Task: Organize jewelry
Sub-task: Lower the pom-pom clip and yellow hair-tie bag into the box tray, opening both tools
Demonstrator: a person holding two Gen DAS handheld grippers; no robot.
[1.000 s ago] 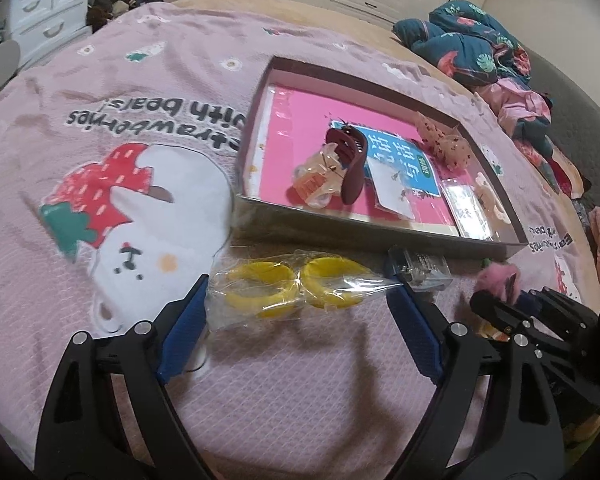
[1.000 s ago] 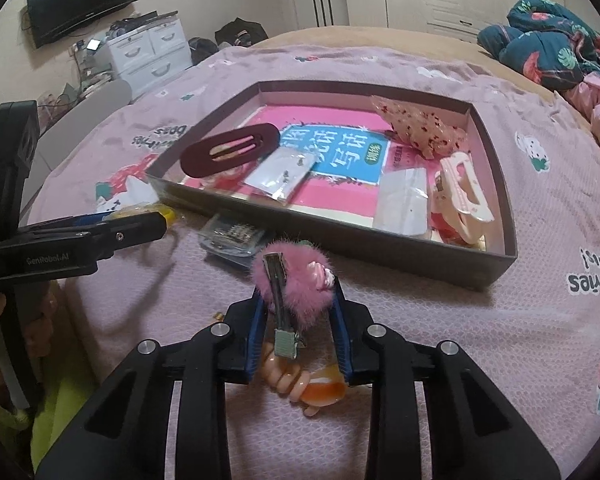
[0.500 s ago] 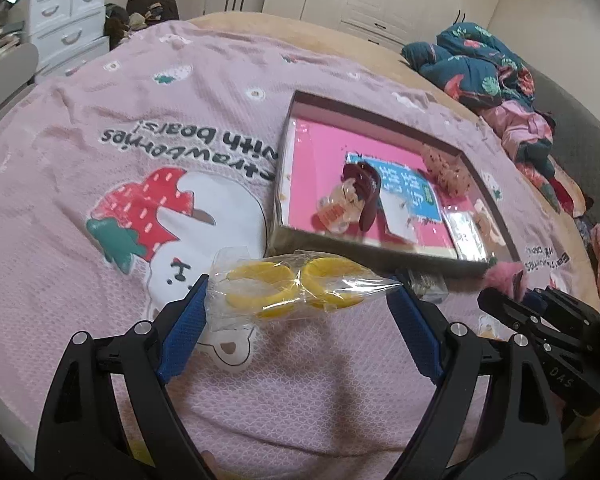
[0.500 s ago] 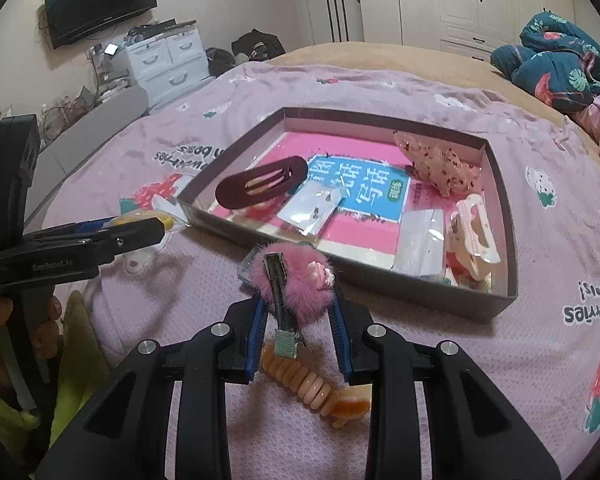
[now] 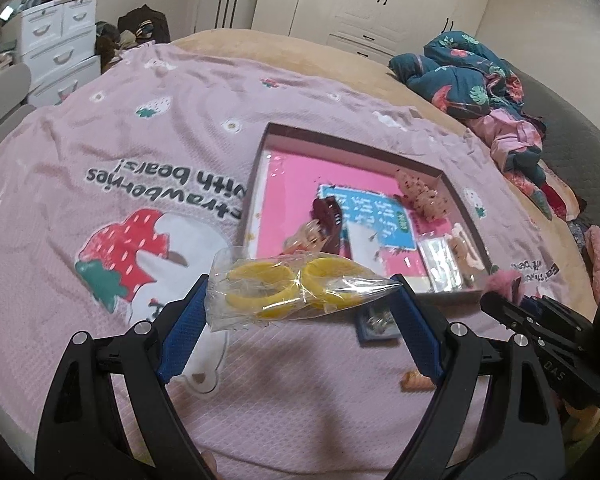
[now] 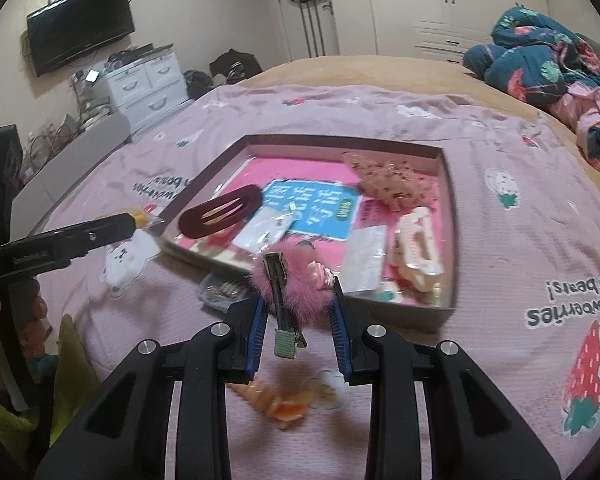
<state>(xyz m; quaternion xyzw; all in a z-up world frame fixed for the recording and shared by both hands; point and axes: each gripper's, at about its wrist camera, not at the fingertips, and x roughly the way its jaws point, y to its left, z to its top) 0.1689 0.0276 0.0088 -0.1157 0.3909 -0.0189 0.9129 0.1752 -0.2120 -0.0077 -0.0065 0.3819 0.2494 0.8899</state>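
Bag [image 5: 296, 292] of two yellow rings, clear crinkly plastic, is clenched across its width by left tool [image 5: 300, 300], lifted off the bed [image 5: 100, 128], w/ the tray [image 5: 260, 184] behind it at 12-1 o'clock. Right tool [image 6: 298, 304] grips a fluffy pink clip [image 6: 296, 288], fur ball on a flat metal bar, bar end hanging down btwn the blue ribbed pads.

Tray: shallow grey cardboard, pink liner w/ blue card. Inside: maroon oval snap clip [image 6: 220, 216] at 9 o'clock, cream claw clip [image 6: 416, 248] at 3, speckled fabric scrunchie [image 6: 392, 180] at 1, small clear packets [image 6: 364, 260] mid-front.

Loose on bed: small packet [image 6: 220, 292] just outside the tray's near wall; orange ridged clip [image 6: 276, 404] under right tool, partly hidden by its arms. Tray's near wall sits btwn both tools and the liner.

Bedspread: mauve waffle knit, strawberry-bear print. Crumpled floral bedding [image 5: 472, 76] at 2 o'clock, well apart.
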